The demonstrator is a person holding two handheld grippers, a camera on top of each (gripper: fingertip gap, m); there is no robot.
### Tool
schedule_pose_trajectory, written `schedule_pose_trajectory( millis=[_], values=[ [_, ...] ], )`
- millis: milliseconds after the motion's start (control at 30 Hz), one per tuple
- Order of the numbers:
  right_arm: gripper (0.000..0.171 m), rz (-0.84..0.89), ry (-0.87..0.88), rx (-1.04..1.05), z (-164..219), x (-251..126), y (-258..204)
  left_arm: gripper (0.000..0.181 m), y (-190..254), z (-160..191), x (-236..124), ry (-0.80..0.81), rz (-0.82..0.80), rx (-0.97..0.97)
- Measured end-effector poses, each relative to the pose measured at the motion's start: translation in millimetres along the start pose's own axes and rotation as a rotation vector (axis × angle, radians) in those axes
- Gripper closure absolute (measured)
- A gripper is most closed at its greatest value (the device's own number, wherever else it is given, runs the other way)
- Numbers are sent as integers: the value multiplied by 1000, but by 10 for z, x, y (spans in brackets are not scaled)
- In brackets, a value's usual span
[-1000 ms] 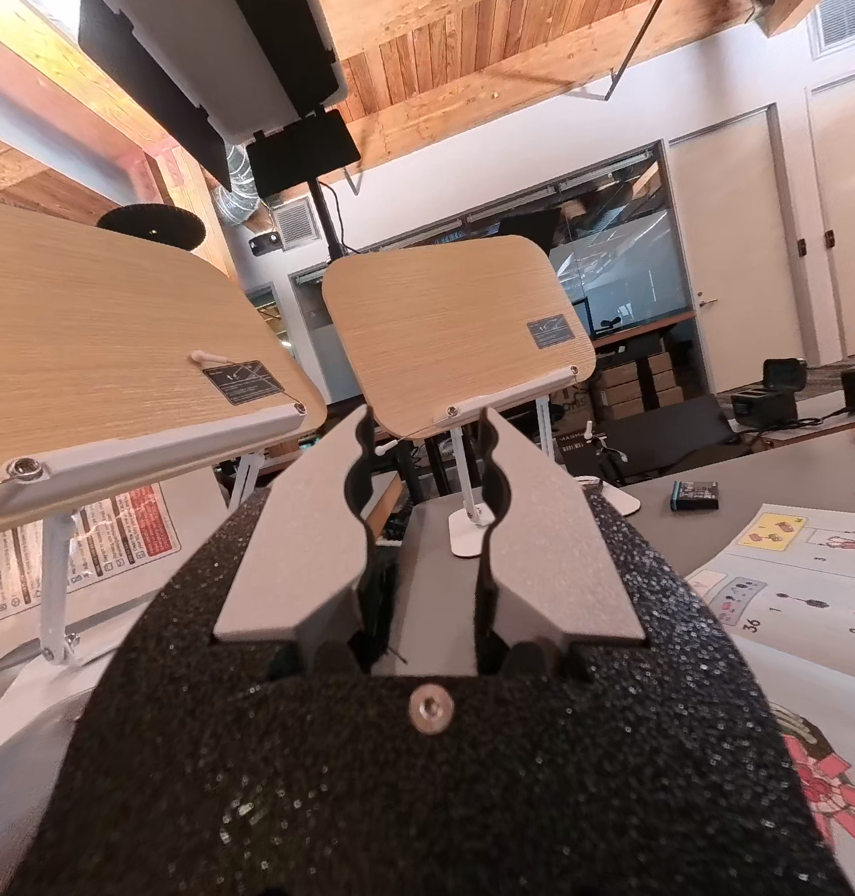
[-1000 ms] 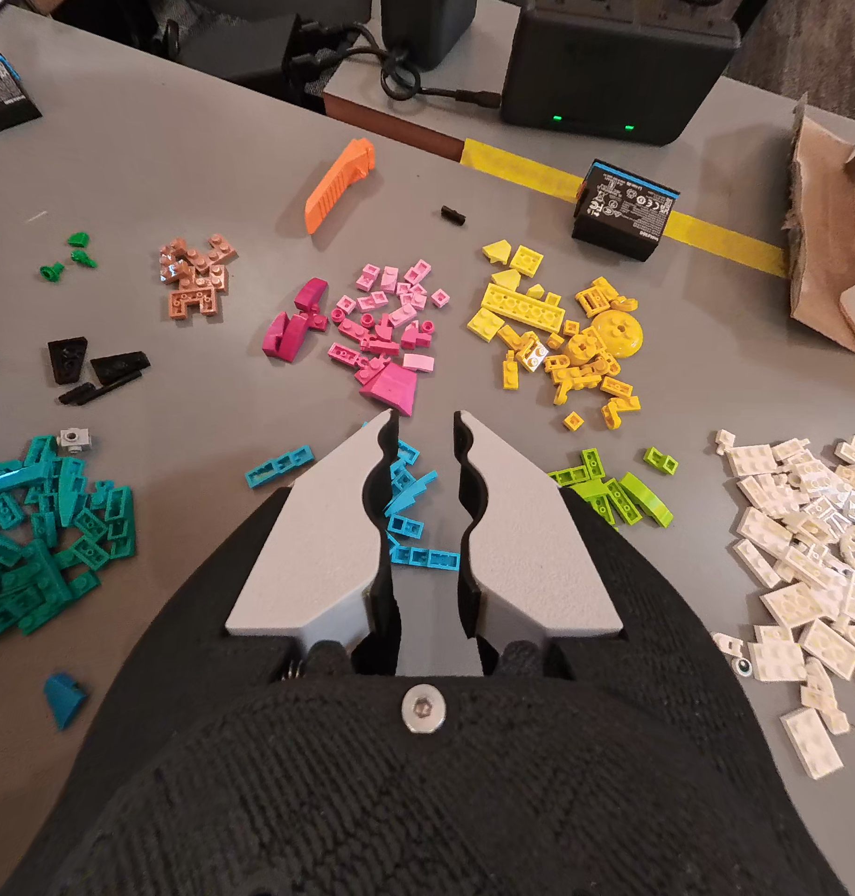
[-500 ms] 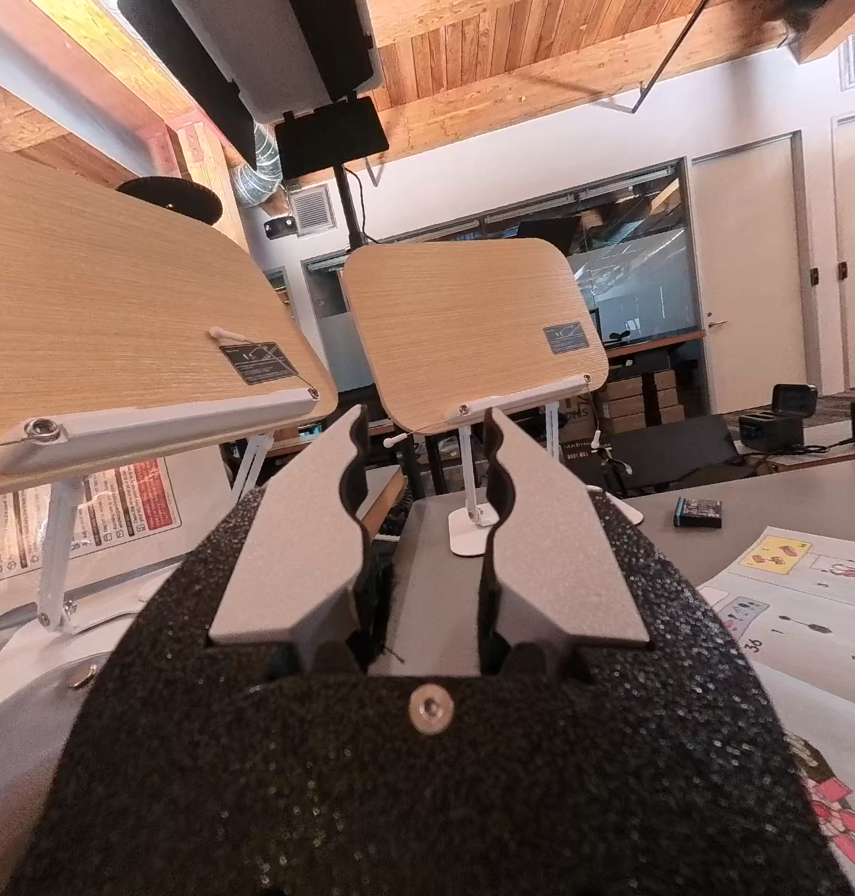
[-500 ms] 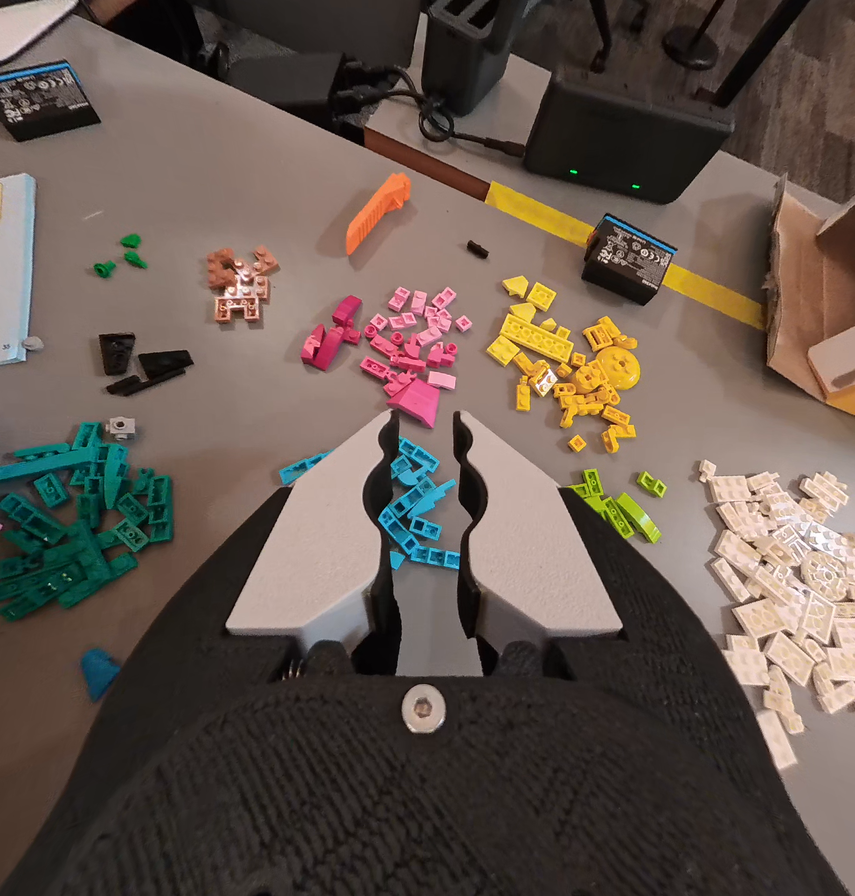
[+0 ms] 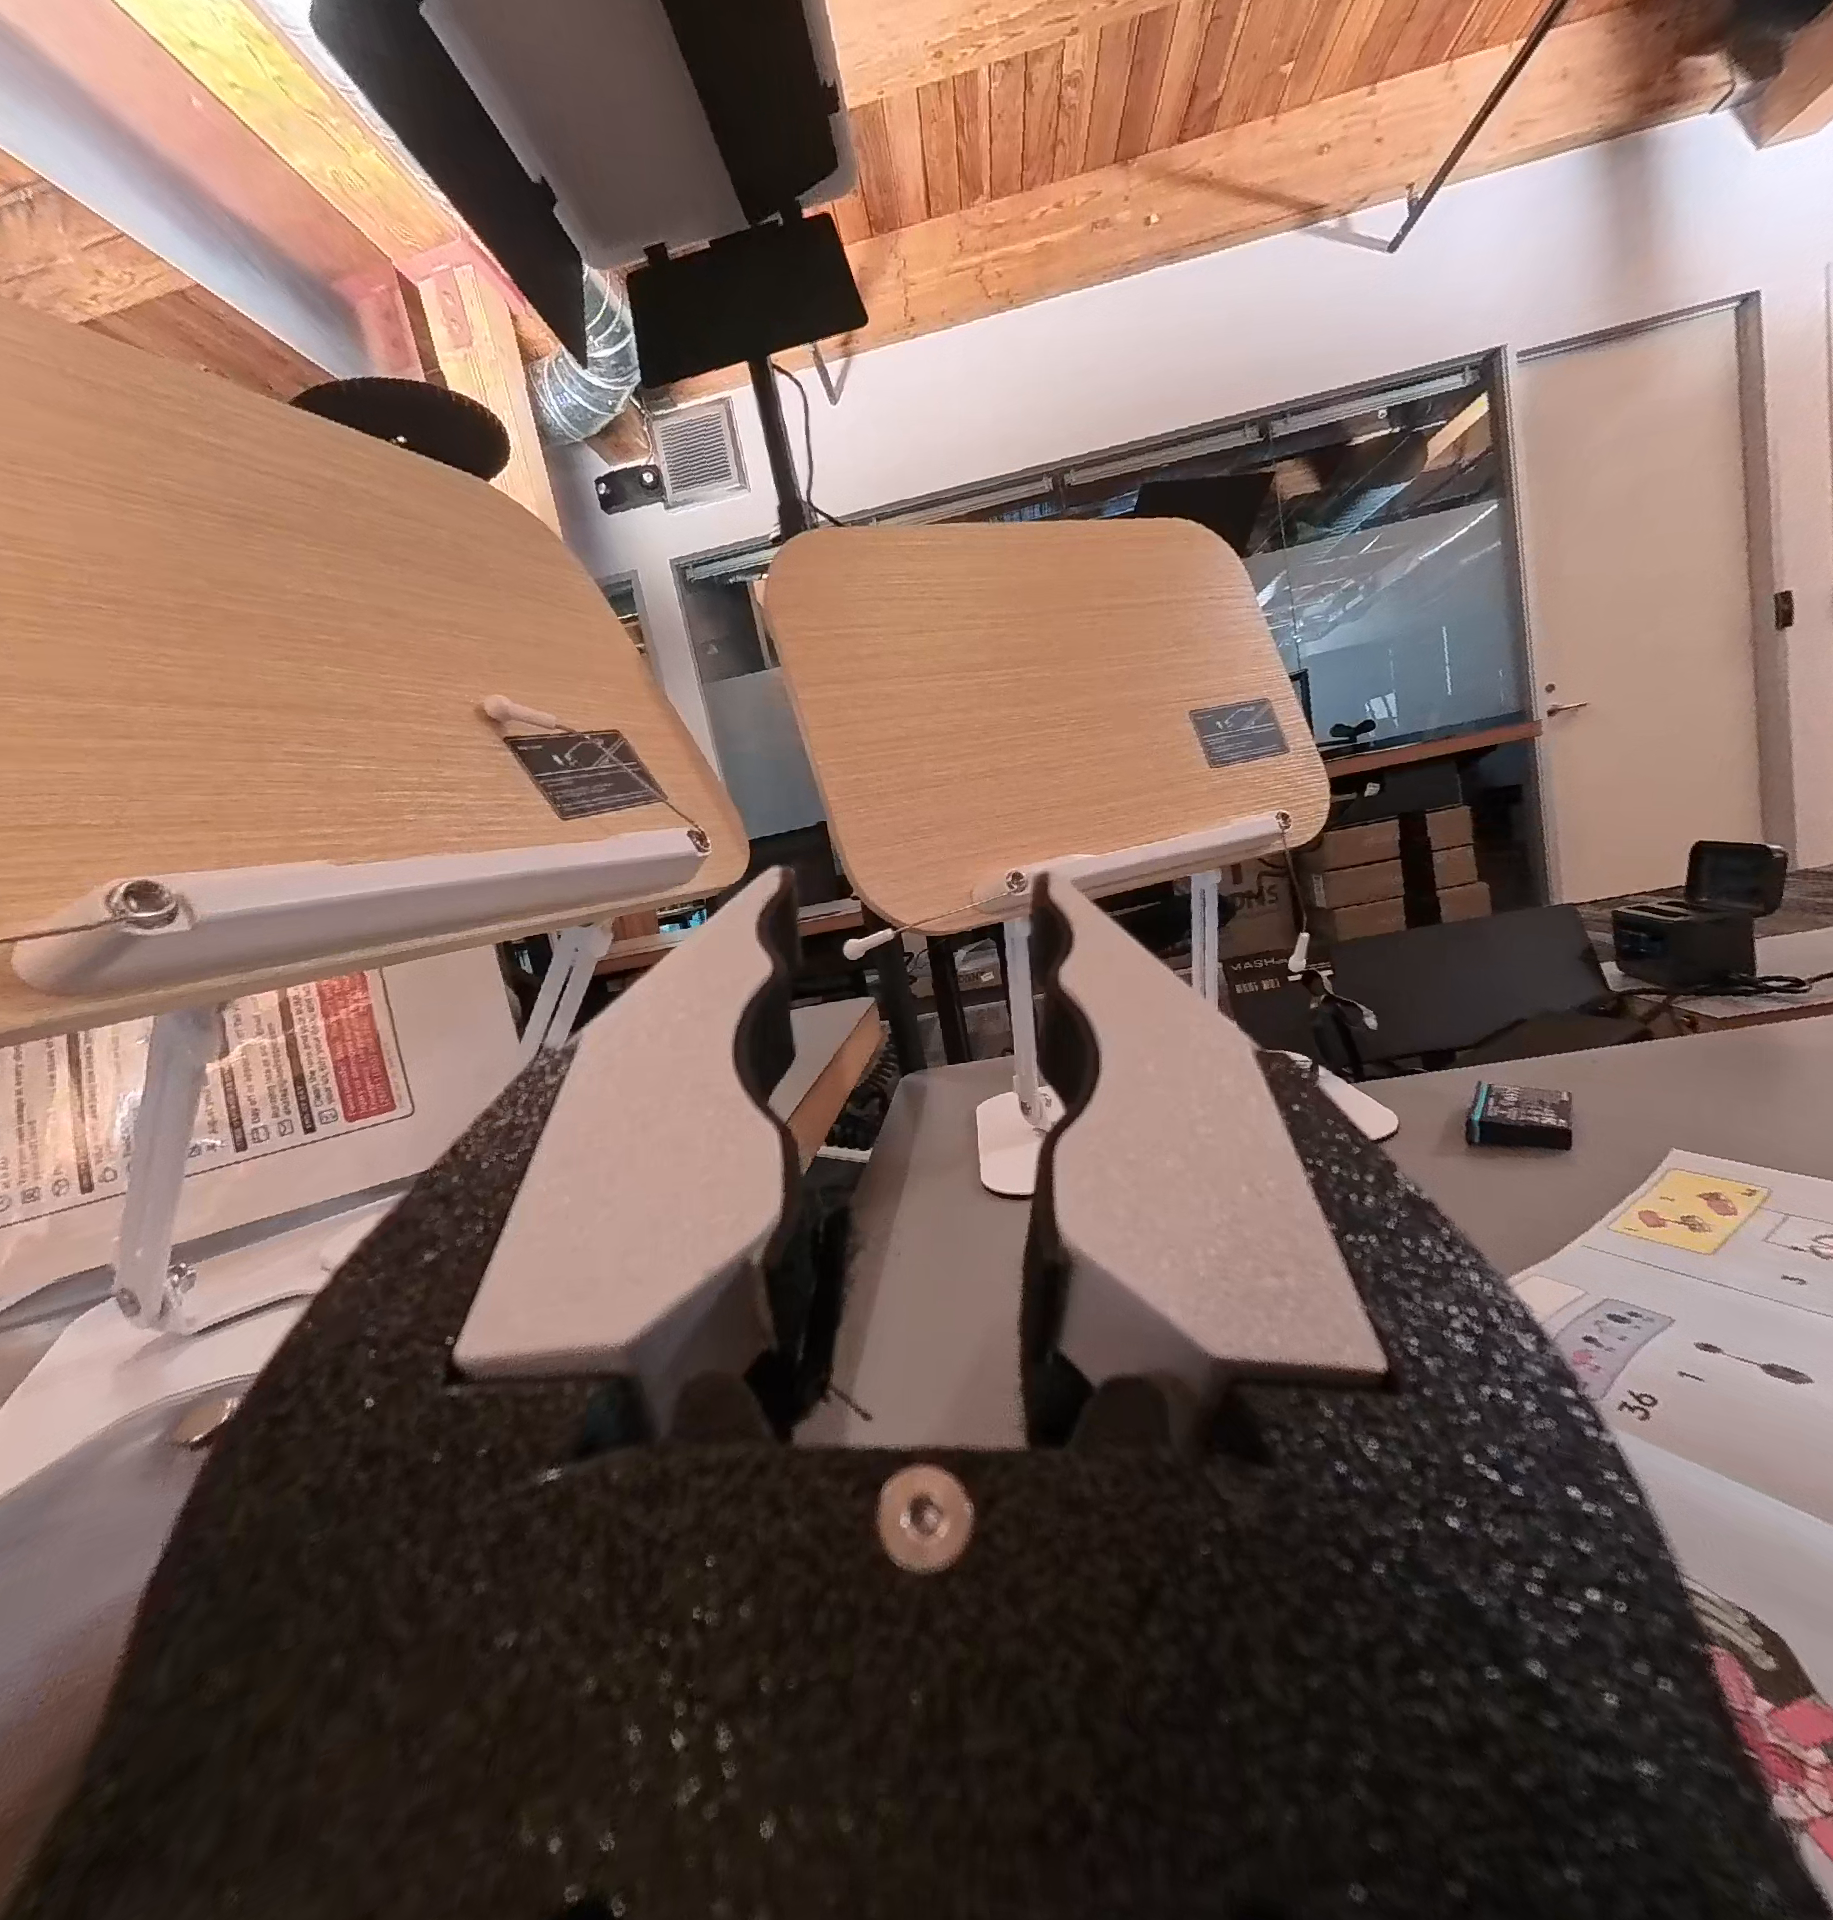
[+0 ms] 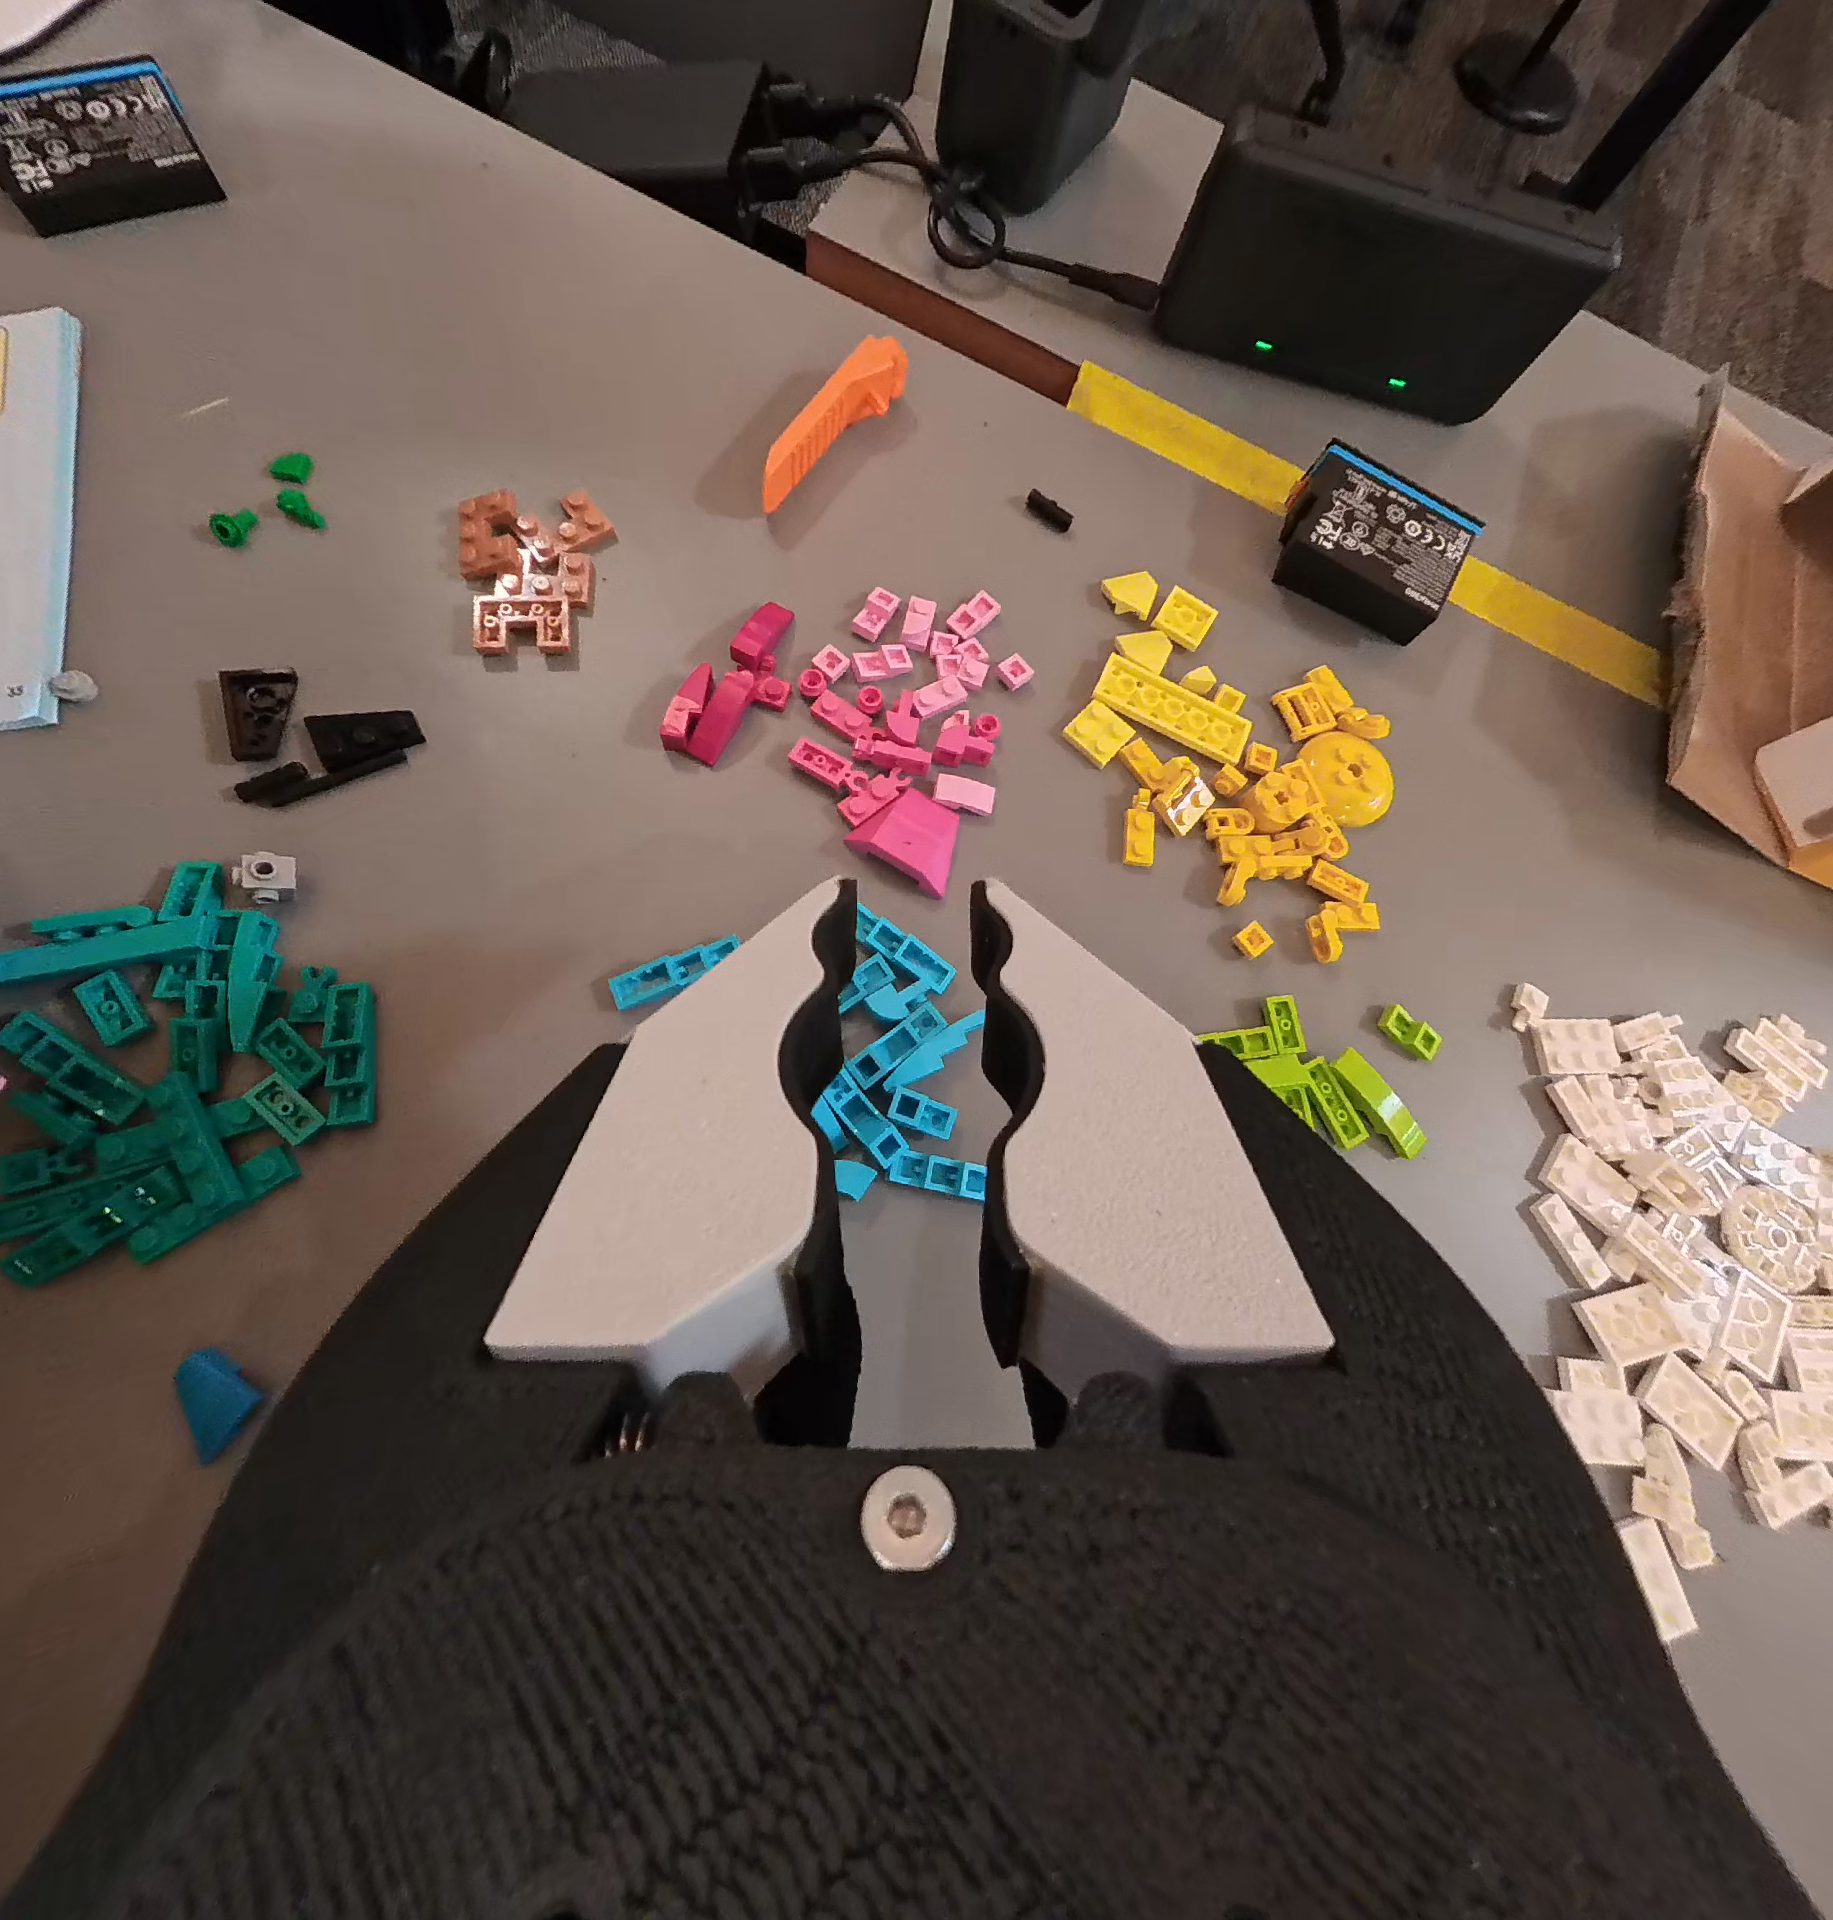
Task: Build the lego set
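Jaws of the right gripper (image 6: pixel 912 899) spread empty above the light-blue bricks (image 6: pixel 896 1060); left gripper (image 5: pixel 912 894) likewise spread.

Glossy plastic bricks (image 6: pixel 1255 769) lie on the smooth matt table (image 6: pixel 538 332); wood-grain boards (image 5: pixel 1026 717) beyond.

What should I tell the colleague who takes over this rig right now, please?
Left gripper: open, empty, aimed at two wooden stands, away from the bricks.
Right gripper: open, empty, above the light blue bricks.
Bricks lie sorted by colour on the grey table: pink, yellow, white, teal, lime.
Instruction booklet lies open.
Done: sorting. Left: nothing assembled in view.
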State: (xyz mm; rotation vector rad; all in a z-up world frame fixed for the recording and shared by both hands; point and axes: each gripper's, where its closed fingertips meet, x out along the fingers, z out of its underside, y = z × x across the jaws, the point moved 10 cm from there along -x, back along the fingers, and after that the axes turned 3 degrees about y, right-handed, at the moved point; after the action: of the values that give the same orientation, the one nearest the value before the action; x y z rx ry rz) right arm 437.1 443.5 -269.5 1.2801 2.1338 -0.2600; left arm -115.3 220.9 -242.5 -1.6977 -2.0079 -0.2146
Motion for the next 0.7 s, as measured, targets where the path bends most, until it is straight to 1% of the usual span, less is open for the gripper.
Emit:
schedule_pose_trajectory(
  millis=[100, 333, 600, 700],
  values=[
    [151, -3, -1, -2, 5, 2, -3, 141, -38, 29, 7, -34, -33, -16],
    [151, -9, -8, -16, 8, 4, -16, 141, -140, 90, 7, -58, -60, -162],
    [151, 2, -17, -30, 29, -22, -36, 142, -136, 67, -3, -37, -45, -200],
    [151, 25, -31, -42, 45, -58, -32, 144, -159, 75, -8, -70, -48, -202]
  ],
)
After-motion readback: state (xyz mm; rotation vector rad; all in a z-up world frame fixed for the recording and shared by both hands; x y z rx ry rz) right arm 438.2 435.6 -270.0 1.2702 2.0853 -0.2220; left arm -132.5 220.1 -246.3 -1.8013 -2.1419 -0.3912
